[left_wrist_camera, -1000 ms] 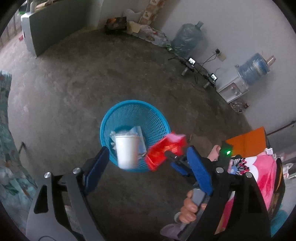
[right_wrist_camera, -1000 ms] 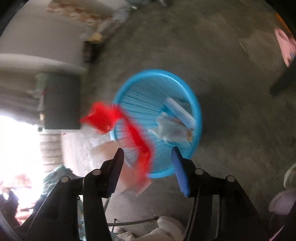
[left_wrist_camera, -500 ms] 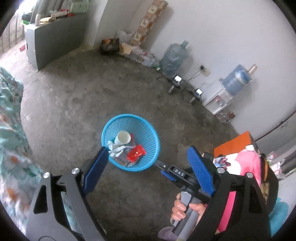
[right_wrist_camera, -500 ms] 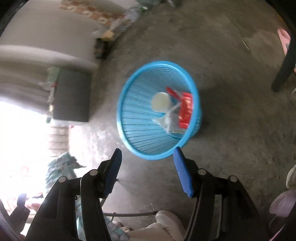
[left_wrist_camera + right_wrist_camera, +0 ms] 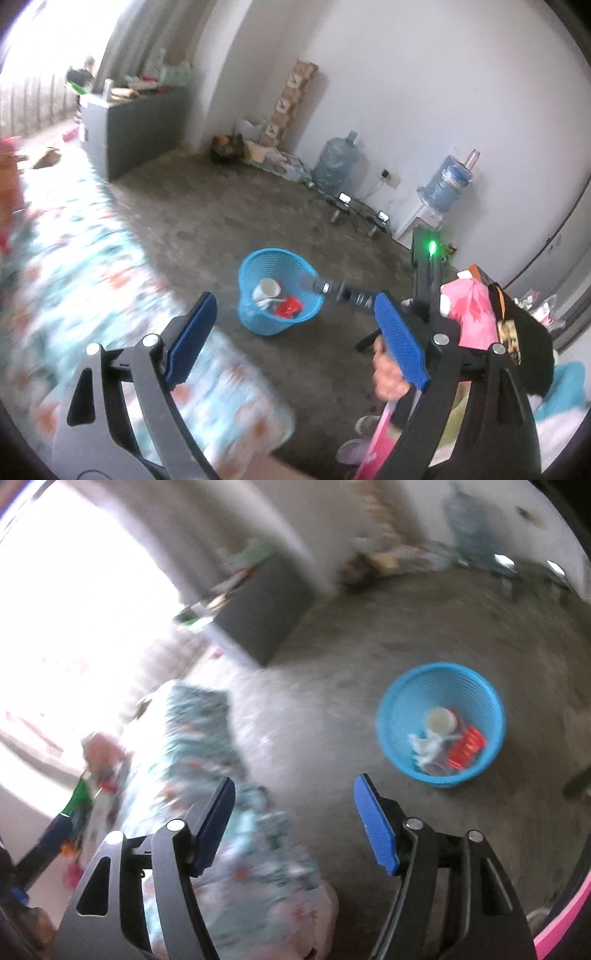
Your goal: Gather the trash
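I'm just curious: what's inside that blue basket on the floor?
Inside the basket lie a white cup, a red wrapper and crumpled clear plastic. Anything beneath that pile is covered and cannot be seen.

No legible writing anywhere

The tall patterned carton (image 5: 291, 99) against the wall carries repeated printed marks, and the dark cloth (image 5: 511, 332) at the right edge bears a printed picture, but both are too small and blurred to read. The right wrist view is smeared by motion throughout.
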Demonstrator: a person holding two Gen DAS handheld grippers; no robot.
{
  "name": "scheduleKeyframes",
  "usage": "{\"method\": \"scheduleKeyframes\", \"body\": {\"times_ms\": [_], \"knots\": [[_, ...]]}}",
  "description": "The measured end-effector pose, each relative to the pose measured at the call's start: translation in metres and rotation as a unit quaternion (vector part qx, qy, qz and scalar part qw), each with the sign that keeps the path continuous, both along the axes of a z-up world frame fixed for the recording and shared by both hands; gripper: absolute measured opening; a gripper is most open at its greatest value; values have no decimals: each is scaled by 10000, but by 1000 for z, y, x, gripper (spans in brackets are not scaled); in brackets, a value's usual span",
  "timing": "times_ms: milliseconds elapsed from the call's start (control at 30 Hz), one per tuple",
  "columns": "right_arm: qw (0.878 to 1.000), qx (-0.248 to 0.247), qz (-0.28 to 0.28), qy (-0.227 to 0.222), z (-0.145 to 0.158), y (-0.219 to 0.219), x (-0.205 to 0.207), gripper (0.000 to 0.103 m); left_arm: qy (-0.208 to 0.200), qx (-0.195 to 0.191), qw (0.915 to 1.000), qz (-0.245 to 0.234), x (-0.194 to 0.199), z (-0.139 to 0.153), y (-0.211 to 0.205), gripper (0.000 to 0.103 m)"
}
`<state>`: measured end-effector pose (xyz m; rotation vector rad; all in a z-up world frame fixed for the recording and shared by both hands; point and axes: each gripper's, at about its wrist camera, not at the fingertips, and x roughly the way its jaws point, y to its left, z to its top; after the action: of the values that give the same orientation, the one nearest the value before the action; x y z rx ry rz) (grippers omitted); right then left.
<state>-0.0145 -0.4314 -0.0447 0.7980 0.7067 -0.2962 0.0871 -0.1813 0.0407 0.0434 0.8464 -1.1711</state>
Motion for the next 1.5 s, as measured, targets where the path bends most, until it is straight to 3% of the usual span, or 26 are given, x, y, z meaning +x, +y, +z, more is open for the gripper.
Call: {"method": "scheduleKeyframes", "body": {"times_ms": [200, 467, 567, 833, 967, 1067, 1167, 1333, 1400, 1500], "knots": [[9952, -20, 970, -104, 31, 57, 20, 67, -572, 83, 9940, 928, -10, -3, 105, 84], [9810, 477, 1835, -407, 56, 111, 62, 67, -526, -212, 9682, 2438, -5, -20, 220, 84], [9706, 769, 2207, -581, 66, 140, 86, 67, -500, -310, 9589, 2777, 6, -20, 244, 84], [9265, 2104, 3024, -766, 72, 215, 169, 67, -533, -903, 9348, 3395, 20, -21, 300, 84], [9306, 2302, 2792, -543, 65, 229, 211, 67, -546, -914, 9289, 3546, 23, -27, 316, 83], [9297, 2484, 2692, -392, 57, 234, 231, 67, -456, -924, 9278, 3586, 25, -34, 323, 76], [9261, 2452, 2857, -263, 55, 244, 244, 57, -334, -944, 9274, 3604, 29, -41, 331, 66], [9238, 2482, 2913, -70, 43, 247, 244, 16, -220, -1098, 9252, 3625, 35, -48, 339, 56], [9255, 2444, 2891, -93, 41, 243, 236, 8, -179, -1176, 9242, 3628, 37, -49, 342, 54], [9252, 2400, 2936, -137, 38, 235, 218, 6, -135, -1316, 9232, 3609, 38, -47, 346, 49]]}}
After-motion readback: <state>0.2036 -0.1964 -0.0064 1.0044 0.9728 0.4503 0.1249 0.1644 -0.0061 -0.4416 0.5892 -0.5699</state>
